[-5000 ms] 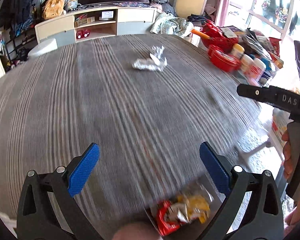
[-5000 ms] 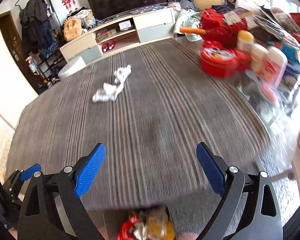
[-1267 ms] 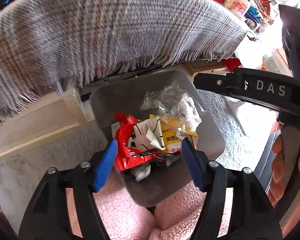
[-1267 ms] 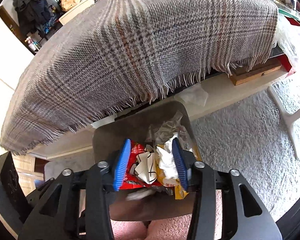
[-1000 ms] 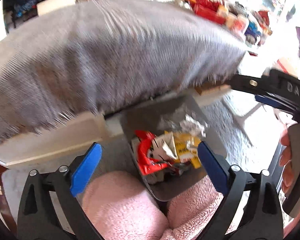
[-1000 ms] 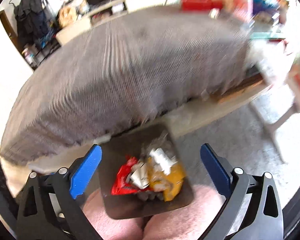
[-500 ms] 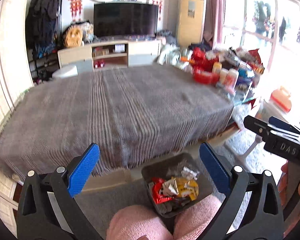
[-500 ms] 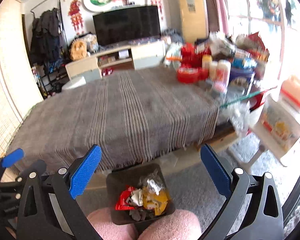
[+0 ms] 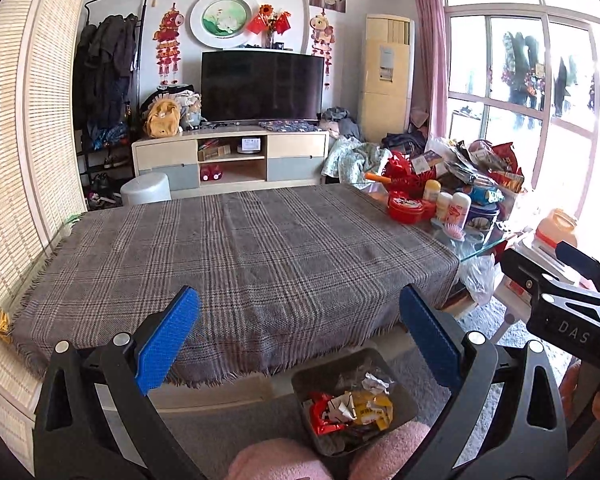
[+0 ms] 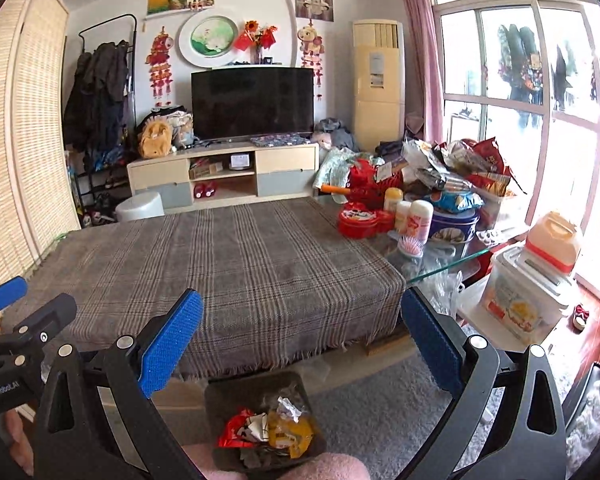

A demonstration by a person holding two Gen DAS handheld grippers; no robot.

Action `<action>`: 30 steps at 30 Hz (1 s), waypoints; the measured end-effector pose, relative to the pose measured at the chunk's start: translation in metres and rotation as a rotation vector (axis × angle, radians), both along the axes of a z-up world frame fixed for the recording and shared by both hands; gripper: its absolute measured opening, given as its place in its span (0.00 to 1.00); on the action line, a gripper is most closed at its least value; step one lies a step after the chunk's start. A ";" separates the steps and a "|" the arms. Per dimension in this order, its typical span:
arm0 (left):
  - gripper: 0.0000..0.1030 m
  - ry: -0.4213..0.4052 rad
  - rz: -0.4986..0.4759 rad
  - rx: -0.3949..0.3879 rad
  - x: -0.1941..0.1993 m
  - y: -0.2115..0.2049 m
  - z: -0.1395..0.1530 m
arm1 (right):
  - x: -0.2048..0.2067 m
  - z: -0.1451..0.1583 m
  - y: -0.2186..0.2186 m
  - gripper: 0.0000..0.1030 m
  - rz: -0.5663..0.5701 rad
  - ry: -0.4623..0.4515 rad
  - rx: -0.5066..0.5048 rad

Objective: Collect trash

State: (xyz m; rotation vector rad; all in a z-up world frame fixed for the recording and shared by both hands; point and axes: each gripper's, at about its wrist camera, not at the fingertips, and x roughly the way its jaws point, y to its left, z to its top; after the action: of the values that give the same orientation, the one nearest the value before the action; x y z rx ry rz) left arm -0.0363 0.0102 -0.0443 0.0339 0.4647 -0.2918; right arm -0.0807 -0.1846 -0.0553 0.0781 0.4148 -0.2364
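Trash [image 9: 350,406] sat in the dark bin [image 9: 404,400] on the floor below the tabletop's [image 9: 240,256] near edge; my left gripper [image 9: 300,340] and right gripper [image 10: 302,340] jaws were spread, empty.

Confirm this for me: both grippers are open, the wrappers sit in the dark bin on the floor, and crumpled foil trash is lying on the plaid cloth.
One part is wrong: no foil lies on the plaid cloth; the left wrist view shows it bare. The rest holds: the left gripper and right gripper are open, and the wrappers sit in the dark bin.
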 end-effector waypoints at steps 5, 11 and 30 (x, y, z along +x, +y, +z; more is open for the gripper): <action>0.92 -0.010 0.003 -0.014 0.001 0.004 0.005 | -0.004 0.008 0.002 0.97 0.003 -0.032 -0.007; 0.92 -0.007 0.002 -0.016 0.002 0.004 0.005 | -0.004 0.011 0.004 0.97 -0.001 -0.044 -0.021; 0.92 -0.010 0.027 -0.029 0.008 0.006 0.007 | 0.003 0.013 0.011 0.97 0.024 -0.041 -0.018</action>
State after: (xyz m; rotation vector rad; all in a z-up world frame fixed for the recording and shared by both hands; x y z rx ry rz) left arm -0.0283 0.0157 -0.0372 0.0004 0.4503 -0.2713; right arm -0.0781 -0.1732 -0.0425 0.0605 0.3728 -0.2149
